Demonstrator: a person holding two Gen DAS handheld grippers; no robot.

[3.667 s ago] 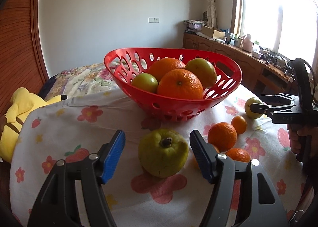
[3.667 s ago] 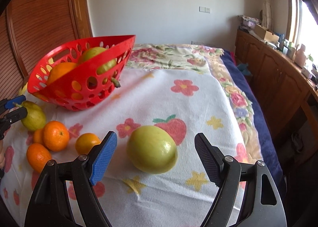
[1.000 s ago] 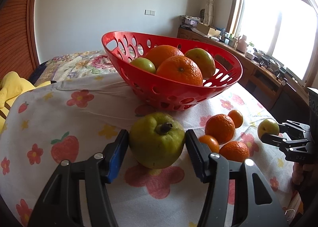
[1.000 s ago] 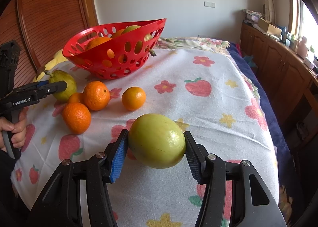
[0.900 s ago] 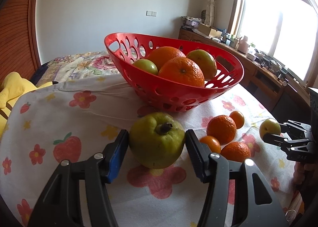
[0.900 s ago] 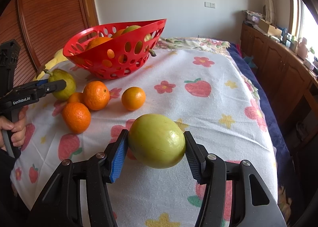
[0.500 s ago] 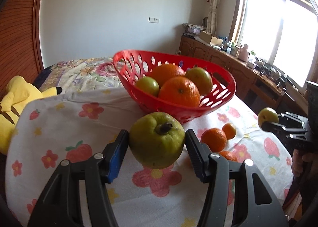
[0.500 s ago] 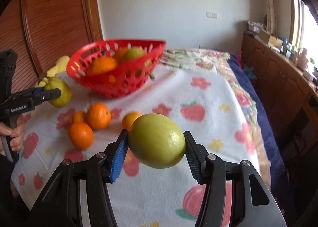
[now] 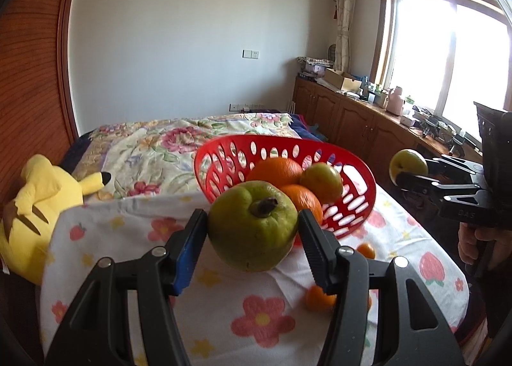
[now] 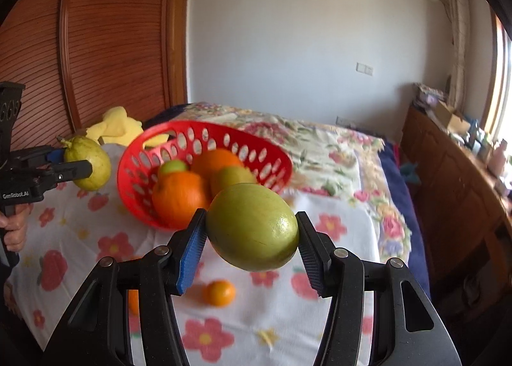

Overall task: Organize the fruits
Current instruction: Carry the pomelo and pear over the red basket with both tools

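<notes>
My left gripper [image 9: 252,231] is shut on a green guava with a brown stem end [image 9: 252,226], held in the air above the flowered cloth and in front of the red basket [image 9: 358,196]. My right gripper [image 10: 251,231] is shut on a smooth yellow-green fruit [image 10: 252,226], also lifted, near the red basket [image 10: 134,180]. The basket holds oranges [image 10: 179,194] and green fruits [image 9: 321,178]. Each gripper shows in the other's view: the right gripper [image 9: 412,170] at the right, the left gripper [image 10: 80,164] at the left, each with its fruit.
Small oranges [image 10: 219,292] [image 9: 320,298] lie loose on the flowered tablecloth [image 9: 256,327] below the grippers. A yellow plush toy [image 9: 35,206] sits at the table's left edge. A bed with a floral cover [image 10: 320,148] lies behind; wooden cabinets [image 9: 361,122] run along the right.
Both grippers have risen with their fruits, which now hang clear of the cloth. The basket and the loose oranges appear lower and farther below in both views.
</notes>
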